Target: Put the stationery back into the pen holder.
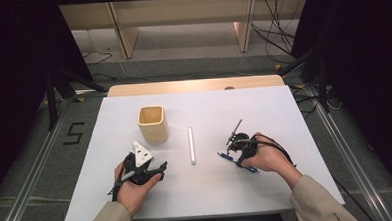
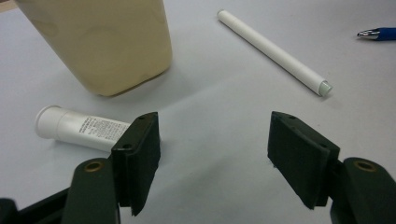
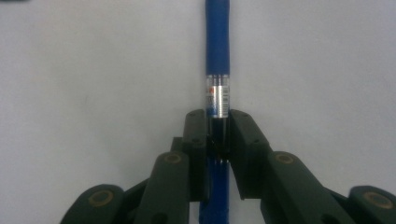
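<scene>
Your right tongs pinch the blue pen near its middle, jaws pressed on the barrel; the pen lies flat on the white table, right of centre. Your left tongs stand spread with nothing between the jaws, low over the table near the front left. Ahead of them lie a white tube, a cream cup and a white marker.
</scene>
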